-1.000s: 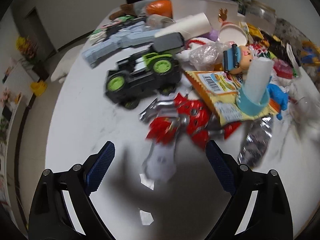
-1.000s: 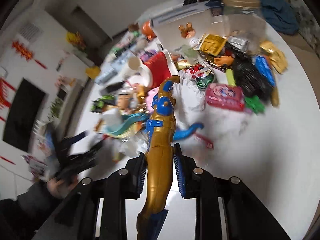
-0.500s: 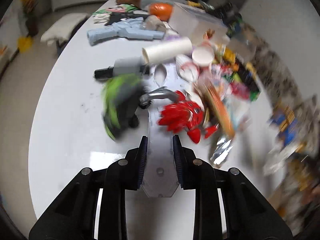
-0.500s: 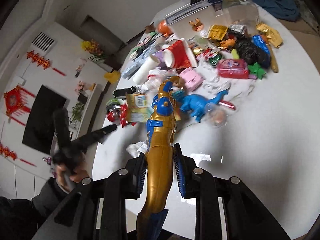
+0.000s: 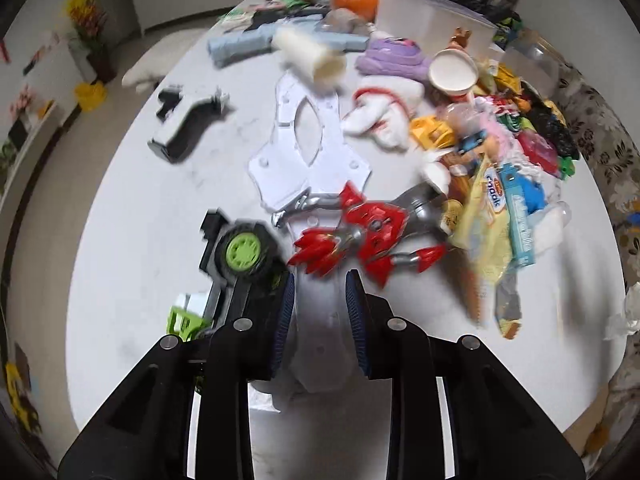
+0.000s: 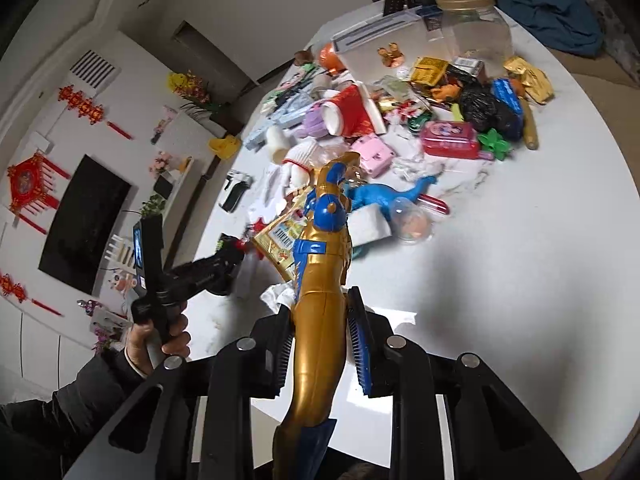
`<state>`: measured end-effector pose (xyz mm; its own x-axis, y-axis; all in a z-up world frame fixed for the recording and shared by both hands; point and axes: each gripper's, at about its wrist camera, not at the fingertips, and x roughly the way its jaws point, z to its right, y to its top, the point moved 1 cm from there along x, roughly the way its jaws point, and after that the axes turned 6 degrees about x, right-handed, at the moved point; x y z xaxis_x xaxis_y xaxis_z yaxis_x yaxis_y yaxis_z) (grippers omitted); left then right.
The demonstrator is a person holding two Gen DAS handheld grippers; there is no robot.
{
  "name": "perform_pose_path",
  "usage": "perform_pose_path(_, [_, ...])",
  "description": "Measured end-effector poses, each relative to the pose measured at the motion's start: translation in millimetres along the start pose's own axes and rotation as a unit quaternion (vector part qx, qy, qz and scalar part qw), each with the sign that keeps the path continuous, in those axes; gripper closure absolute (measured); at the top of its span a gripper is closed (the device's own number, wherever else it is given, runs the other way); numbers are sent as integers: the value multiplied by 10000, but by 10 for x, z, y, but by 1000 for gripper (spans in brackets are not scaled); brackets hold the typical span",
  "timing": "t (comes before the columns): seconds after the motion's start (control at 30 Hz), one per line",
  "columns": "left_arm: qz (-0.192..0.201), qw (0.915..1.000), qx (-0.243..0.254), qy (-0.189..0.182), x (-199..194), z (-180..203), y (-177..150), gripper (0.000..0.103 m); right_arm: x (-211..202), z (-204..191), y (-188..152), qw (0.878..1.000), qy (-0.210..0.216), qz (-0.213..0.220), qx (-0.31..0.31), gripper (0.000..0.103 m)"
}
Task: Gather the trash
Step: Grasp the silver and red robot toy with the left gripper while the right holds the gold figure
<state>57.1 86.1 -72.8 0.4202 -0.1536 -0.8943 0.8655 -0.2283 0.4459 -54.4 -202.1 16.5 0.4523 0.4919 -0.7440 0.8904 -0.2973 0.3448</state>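
The clear plastic blister tray (image 5: 308, 152) lies flat on the white table (image 5: 152, 216), its near end drawn in between the pads of the left gripper (image 5: 320, 312), whose jaws stand close together on it — clamped, as far as the blur lets me judge. The tray's far part, with its oval cut-out, reaches toward a white paper roll (image 5: 310, 56). A red and silver robot figure (image 5: 360, 236) lies across the tray's middle, and a black toy truck with green wheels (image 5: 240, 256) sits tipped just left of the gripper. Right of the figure, a yellow snack packet (image 5: 486, 216) overlaps a blue toy in the heap.

The right gripper (image 6: 322, 344) is closed on a gold and blue figure (image 6: 324, 264) — pads pressed to its waist, the body pointing away over the table. Beyond it lie a blue dinosaur (image 6: 380, 196), a pink case (image 6: 450, 140) and a clear jar with a tan lid (image 6: 472, 24). At the left a hand (image 6: 160, 340) holds the other tool's handle.
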Motion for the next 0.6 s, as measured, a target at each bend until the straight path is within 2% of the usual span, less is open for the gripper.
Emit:
perform_pose_path(0.03, [43, 10000, 21, -21, -28, -21, -3, 80, 8, 3, -5, 10000, -12, -3, 8, 77])
perform_pose_path(0.07, [137, 9998, 113, 8, -90, -36, 9, 90, 19, -1, -16, 10000, -30, 1, 25, 77])
perform_pose_path(0.13, [384, 9987, 317, 59, -236, -75, 41, 93, 40, -18, -37, 10000, 1, -13, 50, 77])
perform_pose_path(0.2, [461, 9973, 527, 232, -320, -149, 92, 92, 87, -62, -58, 10000, -5, -39, 4, 77])
perform_pose_path(0.23, [431, 9971, 583, 223, -336, -188, 126, 88, 124, -77, -60, 10000, -11, -60, 1, 77])
perform_pose_path(0.27, [402, 9974, 593, 96, -363, -244, 160, 76, 185, -100, -61, 10000, 3, -94, 16, 77])
perform_pose_path(0.33, [482, 9968, 638, 21, -446, -262, 195, 60, 296, -129, -48, 9999, 41, -144, 62, 77])
perform_pose_path(0.4, [613, 9926, 1046, -29, -498, -110, 195, 45, 374, -181, -58, 9998, 47, -169, 61, 77])
perform_pose_path(0.43, [632, 9894, 1307, -78, -498, -15, 162, 31, 397, -206, -68, 9998, 61, -183, 58, 77])
perform_pose_path(0.47, [645, 9854, 1571, -93, -481, 80, 133, 23, 430, -234, -76, 9998, 70, -193, 65, 77])
perform_pose_path(0.5, [616, 9771, 2039, -8, -406, 221, 96, 21, 444, -253, -85, 9998, 69, -190, 76, 77])
perform_pose_path(0.6, [470, 9593, 2779, 159, -155, 424, 75, 20, 455, -286, -123, 9998, 46, -168, 126, 77])
